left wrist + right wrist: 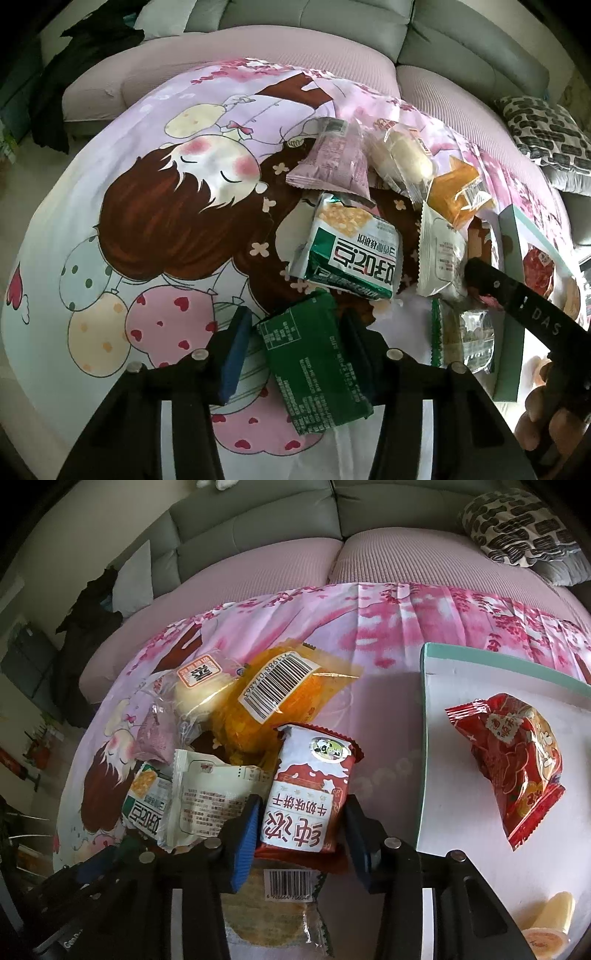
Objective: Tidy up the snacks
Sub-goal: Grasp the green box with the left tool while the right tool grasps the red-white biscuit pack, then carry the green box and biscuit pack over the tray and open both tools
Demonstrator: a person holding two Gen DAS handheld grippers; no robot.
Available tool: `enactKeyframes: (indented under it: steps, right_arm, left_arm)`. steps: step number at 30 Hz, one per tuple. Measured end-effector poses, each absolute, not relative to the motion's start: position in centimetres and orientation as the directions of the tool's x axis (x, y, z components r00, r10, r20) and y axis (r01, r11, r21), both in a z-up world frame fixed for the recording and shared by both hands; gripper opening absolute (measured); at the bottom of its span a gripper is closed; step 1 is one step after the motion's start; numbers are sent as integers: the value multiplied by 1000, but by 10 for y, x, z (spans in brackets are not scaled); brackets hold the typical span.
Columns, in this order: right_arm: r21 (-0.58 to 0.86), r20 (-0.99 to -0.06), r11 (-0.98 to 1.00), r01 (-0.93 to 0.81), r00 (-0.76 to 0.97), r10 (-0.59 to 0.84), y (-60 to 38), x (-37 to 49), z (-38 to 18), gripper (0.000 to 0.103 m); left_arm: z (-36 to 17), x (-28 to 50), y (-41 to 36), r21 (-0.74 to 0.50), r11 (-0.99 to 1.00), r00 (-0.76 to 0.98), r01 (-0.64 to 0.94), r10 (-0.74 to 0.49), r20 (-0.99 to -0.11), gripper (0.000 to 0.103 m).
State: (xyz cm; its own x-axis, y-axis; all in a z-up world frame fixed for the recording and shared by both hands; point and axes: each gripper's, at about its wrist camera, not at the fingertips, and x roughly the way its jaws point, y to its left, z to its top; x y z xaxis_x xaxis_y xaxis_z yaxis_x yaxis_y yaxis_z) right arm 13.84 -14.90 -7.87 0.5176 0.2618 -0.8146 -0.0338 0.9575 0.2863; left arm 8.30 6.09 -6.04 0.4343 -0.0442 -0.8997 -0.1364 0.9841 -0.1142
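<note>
left gripper [291, 354] jaws clamped on dark green foil snack packet [314, 369]; right gripper [301, 830] jaws clamped on red-white biscuit packet [306, 794]. open cartoon-print tablecloth [110, 258] leftward; white mint-rimmed box [461, 775] just right.

Dark green foil snack packets [314, 369]: one
Green-and-white cracker packets [351, 251]: one
White paper-look snack packets [214, 794]: one
Orange clear-film packets with barcode [280, 694]: one
Pale purple packets [332, 162]: one
Clear-wrapped pale buns [406, 158]: one
Red-and-white biscuit packets [306, 794]: one
Red crinkled snack bags [517, 760]: one
Clear packets with green zigzag edge [461, 339]: one
Mint-rimmed white box lids [480, 812]: one
Black tongs with blue pads [290, 352]: two
</note>
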Motion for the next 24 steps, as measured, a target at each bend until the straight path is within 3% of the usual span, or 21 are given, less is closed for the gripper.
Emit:
enactKeyframes:
  steps: [10,13,24]
  right_arm:
    - [304,-805,953,-14,531,265,-156,130,-73,43]
    - [304,-804,953,-15,532,265,-157,128,-72,42]
    - [332,-786,943,-19,547,288,-161,121,-62,42]
  left_arm:
    - [-67,90,48,-51,993,418,-107,-2,-908,53]
    - [-64,88,48,-69,993,430,-96,-21,-903,46]
    - [-47,85,58,-73,990,493,-125,-2,-870,44]
